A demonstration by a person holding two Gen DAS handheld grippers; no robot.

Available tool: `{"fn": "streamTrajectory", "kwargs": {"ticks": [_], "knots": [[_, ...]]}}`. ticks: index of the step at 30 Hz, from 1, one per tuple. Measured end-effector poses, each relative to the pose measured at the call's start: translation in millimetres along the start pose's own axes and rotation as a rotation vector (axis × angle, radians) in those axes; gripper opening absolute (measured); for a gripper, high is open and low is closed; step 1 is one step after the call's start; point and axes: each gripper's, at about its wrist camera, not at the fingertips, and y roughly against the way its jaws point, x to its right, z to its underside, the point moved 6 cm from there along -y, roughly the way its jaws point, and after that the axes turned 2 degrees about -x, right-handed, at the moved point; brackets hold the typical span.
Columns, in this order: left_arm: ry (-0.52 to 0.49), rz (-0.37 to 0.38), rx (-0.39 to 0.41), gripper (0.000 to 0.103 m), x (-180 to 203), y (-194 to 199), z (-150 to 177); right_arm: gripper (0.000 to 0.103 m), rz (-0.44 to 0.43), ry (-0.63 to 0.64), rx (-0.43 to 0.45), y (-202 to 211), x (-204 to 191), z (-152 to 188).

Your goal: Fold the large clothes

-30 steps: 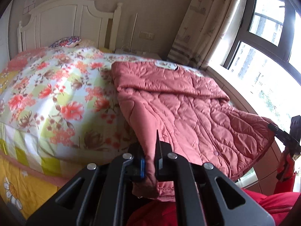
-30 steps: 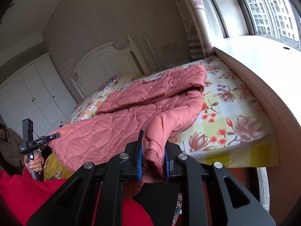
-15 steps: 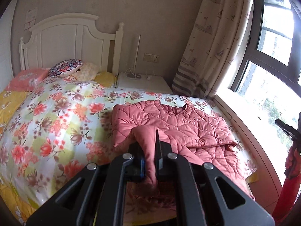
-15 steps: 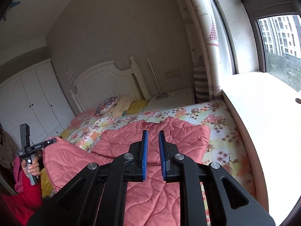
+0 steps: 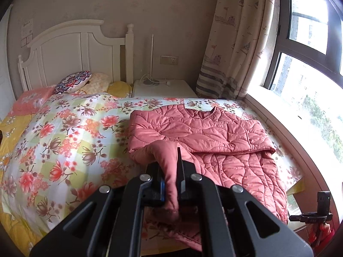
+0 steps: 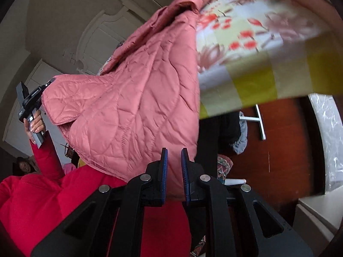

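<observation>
Item, pink quilted jacket: we find it on the bed, toward the window side, its upper part folded across flat, its lower part running off the foot of the bed and hanging over the edge; in the right wrist view the hanging part drapes down in front of the floral bedspread.

Item, left gripper: we hold its jaws clamped on a bunched fold of the jacket, lifted a little clear of the bedspread; seen also from the right wrist view, gripped in the left hand above a red sleeve.

Item, right gripper: its jaws stand nearly together with a narrow gap; we see the jacket's hanging hem behind that gap; we cannot tell whether cloth is pinched; the blue pads show bare.

Item, surroundings: white headboard; patterned cushion; bedside cabinet; curtain; window.
</observation>
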Motion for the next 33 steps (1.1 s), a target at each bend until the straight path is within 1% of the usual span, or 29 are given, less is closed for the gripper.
{"fn": "streamTrajectory", "kwargs": {"ticks": [2,5,7,10,11,13,14,15,16,17,18,20,22,24,26,27,30,33], "knots": [[-0.005,-0.008,-0.002,0.007,-1.1,1.7,3.9,0.016,-0.059,-0.010,-0.002,-6.6,3.4,-1.3],[-0.007,-0.019,-0.003,0.007,-2.8,3.2,6.7,0.016,-0.084,0.007,-0.006,-14.3,1.9,-10.4],[-0.009,-0.020,-0.003,0.007,-2.9,4.0,8.4,0.016,-0.122,0.013,-0.009,-20.9,-2.2,-18.2],[-0.015,-0.024,-0.001,0.007,-2.2,4.4,9.8,0.017,-0.148,0.022,-0.005,-21.6,-8.2,-27.5],[-0.017,-0.025,-0.002,0.007,-2.3,4.5,10.9,0.017,-0.168,0.025,0.005,-20.3,-10.7,-30.2],[-0.026,-0.026,-0.003,0.007,-1.6,5.3,12.4,0.017,-0.262,0.029,0.042,-13.6,-16.5,-37.8],[-0.029,-0.029,-0.002,0.007,-1.8,5.8,13.1,0.019,-0.282,0.032,0.064,-9.7,-16.4,-40.3],[-0.032,-0.028,-0.001,0.007,-1.7,6.2,13.7,0.024,-0.275,0.034,0.068,-8.9,-14.1,-41.5],[-0.034,-0.027,0.000,0.007,-1.3,6.2,14.0,0.054,-0.267,0.029,0.072,-9.5,-12.2,-43.8],[-0.034,-0.027,0.000,0.007,-1.1,6.0,14.2,0.094,-0.250,0.018,0.080,-10.5,-9.8,-45.6],[-0.034,-0.028,0.000,0.007,-1.0,6.2,14.7,0.099,-0.255,0.012,0.087,-12.9,-11.3,-47.7],[-0.035,-0.028,0.000,0.007,-1.2,6.3,15.0,0.099,-0.273,0.028,0.078,-17.7,-19.8,-49.8],[-0.035,-0.028,-0.002,0.007,-1.3,6.2,15.5,0.099,-0.198,0.076,0.049,-27.1,-28.2,-52.1],[-0.040,-0.028,-0.003,0.007,-0.9,6.6,15.9,0.099,-0.146,0.103,0.024,-35.3,-29.1,-50.9],[-0.047,-0.027,-0.002,0.007,-1.0,7.8,17.3,0.099,-0.127,0.068,0.007,-38.6,-19.3,-48.5],[-0.048,-0.030,-0.004,0.007,-1.7,7.6,18.0,0.099,-0.118,0.034,0.014,-36.3,-9.4,-45.9],[-0.050,-0.030,-0.005,0.007,-2.4,8.4,18.6,0.099,-0.118,-0.010,0.033,-29.0,9.8,-37.5],[-0.059,-0.032,-0.005,0.007,-2.3,8.4,18.8,0.099,-0.187,-0.007,0.038,-34.7,8.2,-38.7]]}}
